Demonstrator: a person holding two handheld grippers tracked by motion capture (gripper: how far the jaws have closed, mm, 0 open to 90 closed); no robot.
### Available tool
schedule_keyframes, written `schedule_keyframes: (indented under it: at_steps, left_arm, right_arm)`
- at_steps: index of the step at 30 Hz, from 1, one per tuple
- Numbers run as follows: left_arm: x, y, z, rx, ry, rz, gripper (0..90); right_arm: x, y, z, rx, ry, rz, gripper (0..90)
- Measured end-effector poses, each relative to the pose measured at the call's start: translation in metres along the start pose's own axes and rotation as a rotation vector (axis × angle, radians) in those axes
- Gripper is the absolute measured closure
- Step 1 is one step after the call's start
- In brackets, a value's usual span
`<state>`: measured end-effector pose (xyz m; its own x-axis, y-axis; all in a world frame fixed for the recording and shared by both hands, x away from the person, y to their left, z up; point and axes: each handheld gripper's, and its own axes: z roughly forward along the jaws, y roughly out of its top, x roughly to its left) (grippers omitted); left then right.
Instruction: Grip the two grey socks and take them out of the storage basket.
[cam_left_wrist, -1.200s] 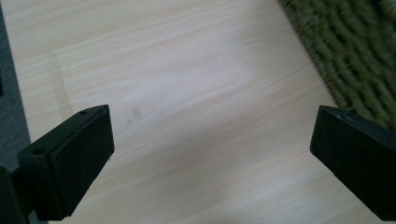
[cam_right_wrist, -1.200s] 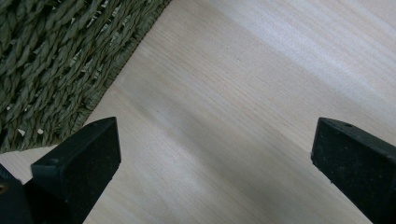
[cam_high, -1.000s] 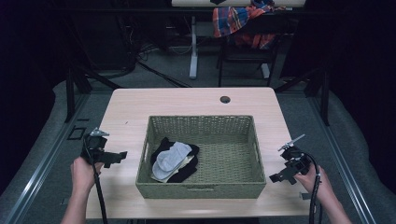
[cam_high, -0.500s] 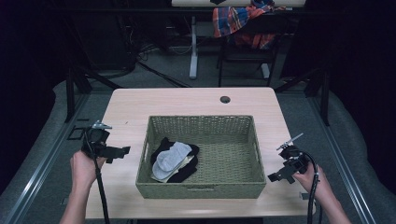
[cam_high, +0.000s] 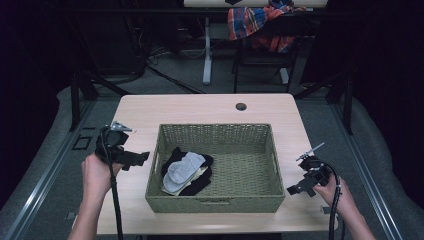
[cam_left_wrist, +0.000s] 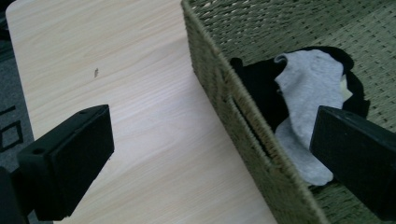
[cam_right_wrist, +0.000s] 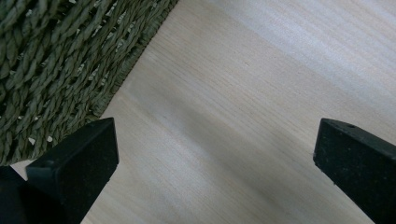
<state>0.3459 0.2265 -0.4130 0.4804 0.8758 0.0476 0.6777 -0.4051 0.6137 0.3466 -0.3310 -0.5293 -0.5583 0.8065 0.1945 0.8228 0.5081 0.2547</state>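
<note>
Desk (cam_high: 210, 107): pale wood, with a small dark round hole (cam_high: 241, 106) near its far edge.
Basket (cam_high: 216, 133): a green woven rectangular basket in the middle of the desk, open at the top, a slot handle in its near wall.
Socks: a small heap in the basket's left half, toward the near-left corner; a grey sock (cam_high: 182, 168) lies on top of black fabric (cam_high: 200, 184), with a pale cream bit showing at its right edge (too little of it to tell what it is).
Left gripper (cam_high: 136, 158): held in the left hand (cam_high: 97, 172) above the desk's left side, just beside the basket's left wall and pointing toward it. Its jaws stand wide apart and have hold of nothing. In the left gripper view the basket's wall runs between the jaws, with bare desk on one side and the grey sock on the other.
Right gripper (cam_high: 299, 187): held in the right hand (cam_high: 334, 191) low over the desk's right side, near the basket's right wall. Its jaws are spread wide and empty; in the right gripper view bare desk lies between them, with the foot of the woven wall at the upper left.
Background: a plaid cloth (cam_high: 255, 22) draped over a chair beyond the desk, on a dim floor.
</note>
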Motion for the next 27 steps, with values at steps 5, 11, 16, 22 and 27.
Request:
schedule_keyframes:
  at_steps: [5,11,16,22,27]
  left_arm:
    - [-0.011,0.010,0.002,0.027,-0.015,0.027,0.0]
    - [-0.021,0.023,0.005,0.041,-0.038,0.055,0.0]
    - [-0.033,0.035,0.012,0.093,-0.061,0.099,0.0]
    - [-0.053,0.047,0.029,0.147,-0.075,0.149,0.0]
    - [-0.061,0.052,0.040,0.166,-0.067,0.164,0.0]
  right_arm:
    - [0.000,0.000,0.002,-0.020,0.021,0.028,0.0]
    - [0.000,0.002,0.000,-0.010,0.010,0.021,0.0]
    - [0.000,0.001,0.002,-0.016,0.006,0.033,0.0]
    - [-0.001,0.002,0.002,0.011,0.015,0.003,0.0]
    - [-0.001,0.004,0.002,0.027,0.020,-0.010,0.0]
